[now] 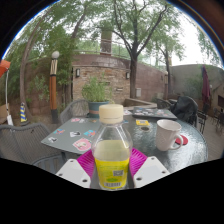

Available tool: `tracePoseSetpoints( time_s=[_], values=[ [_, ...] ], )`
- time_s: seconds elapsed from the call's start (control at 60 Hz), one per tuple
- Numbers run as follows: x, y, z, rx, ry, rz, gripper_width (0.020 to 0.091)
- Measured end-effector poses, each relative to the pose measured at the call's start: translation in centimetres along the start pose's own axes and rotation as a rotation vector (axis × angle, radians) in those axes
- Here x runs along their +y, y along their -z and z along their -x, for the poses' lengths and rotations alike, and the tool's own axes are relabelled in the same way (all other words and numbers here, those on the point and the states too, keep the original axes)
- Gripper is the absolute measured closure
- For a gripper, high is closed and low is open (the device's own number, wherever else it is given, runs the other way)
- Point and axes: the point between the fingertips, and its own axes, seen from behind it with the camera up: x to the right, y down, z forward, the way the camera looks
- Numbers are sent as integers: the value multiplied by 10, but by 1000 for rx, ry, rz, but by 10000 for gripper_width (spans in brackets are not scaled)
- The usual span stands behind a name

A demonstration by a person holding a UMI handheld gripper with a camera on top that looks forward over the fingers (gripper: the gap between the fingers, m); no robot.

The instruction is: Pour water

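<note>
A clear plastic bottle (112, 148) with a white cap and a yellow label stands upright between my fingers. Both magenta pads (88, 161) press on its sides, so my gripper (112, 168) is shut on it. A white mug (167, 133) with a red mark sits on the glass table (60, 140) ahead and to the right of the bottle. The bottle's bottom is hidden below the fingers.
Cards and small items lie on the table ahead to the left. A potted plant (97, 95) stands at the far side. Chairs ring the table, and a brick wall and trees lie beyond.
</note>
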Motion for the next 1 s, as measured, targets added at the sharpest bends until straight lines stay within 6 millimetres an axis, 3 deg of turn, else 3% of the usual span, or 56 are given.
tracePoseSetpoints(
  time_s=[0.05,0.1,0.15,0.167,0.183,0.3,0.417,0.433,0.45,0.517,0.533,0.55,0.583,0.75,0.817,0.833,0.867,0.933,1.0],
  values=[
    [4,-3,10,-27,27,58,699],
    [-12,1,20,-97,12,98,697],
    [-46,3,32,-173,-46,86,724],
    [-46,1,47,-174,-68,86,724],
    [-53,-9,38,-213,-107,77,724],
    [-126,-14,33,-359,-477,67,725],
    [-133,-30,-3,-498,-961,127,725],
    [-157,-23,-5,-496,-1057,155,725],
    [-148,-35,-11,-526,-1137,166,725],
    [-144,-41,-35,-621,-1490,243,726],
    [-152,-37,-38,-620,-1587,270,727],
    [-138,-42,-43,-651,-1634,272,727],
    [-135,-41,-55,-671,-1765,310,726],
    [-143,-33,-79,-685,-2154,443,726],
    [-145,-26,-84,-688,-2250,471,727],
    [-149,-24,-74,-685,-2250,478,727],
    [-148,-18,-77,-682,-2261,493,726],
    [-149,-14,-73,-675,-2261,540,727],
    [-158,3,-72,-700,-2186,587,728]
  ],
)
